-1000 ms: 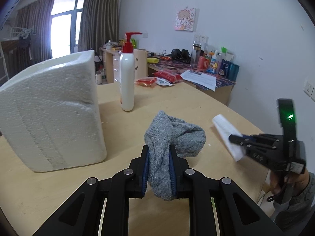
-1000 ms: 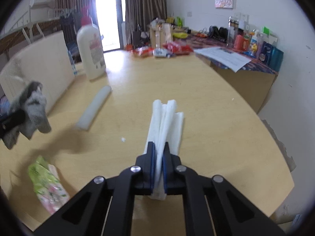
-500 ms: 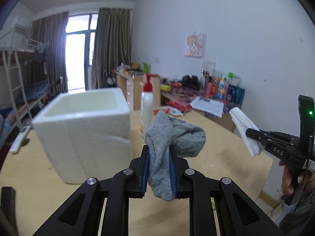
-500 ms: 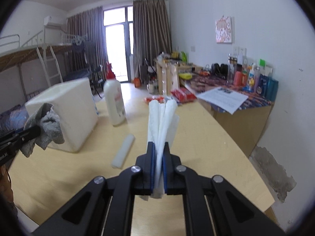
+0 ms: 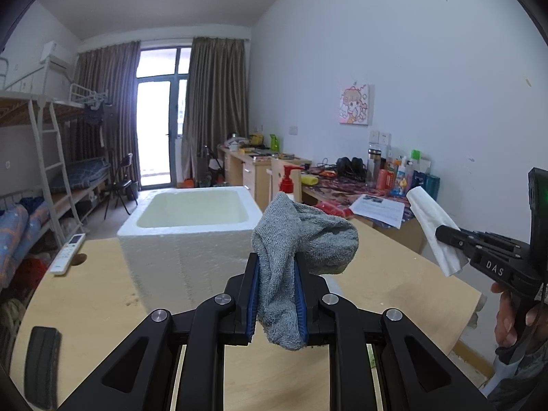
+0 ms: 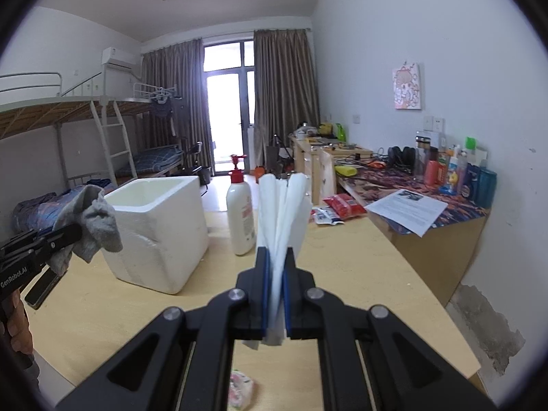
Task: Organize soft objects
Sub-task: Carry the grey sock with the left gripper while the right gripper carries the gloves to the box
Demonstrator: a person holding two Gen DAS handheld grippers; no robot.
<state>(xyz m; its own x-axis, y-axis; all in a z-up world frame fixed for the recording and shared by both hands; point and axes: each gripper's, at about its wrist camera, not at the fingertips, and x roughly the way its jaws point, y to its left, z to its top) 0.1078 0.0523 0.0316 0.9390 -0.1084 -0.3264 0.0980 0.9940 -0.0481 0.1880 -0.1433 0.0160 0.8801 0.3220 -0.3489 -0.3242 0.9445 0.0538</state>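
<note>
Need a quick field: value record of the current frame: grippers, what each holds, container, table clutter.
left gripper: shut on grey sock, held above the table
right gripper: shut on white folded tissue, held above the table
container: white foam box, open top, no contents visible in either view
table: light wood
beside box: white pump bottle, red cap, upright
far edge: red snack packets
near left edge: remote control
near right gripper: small floral packet
</note>
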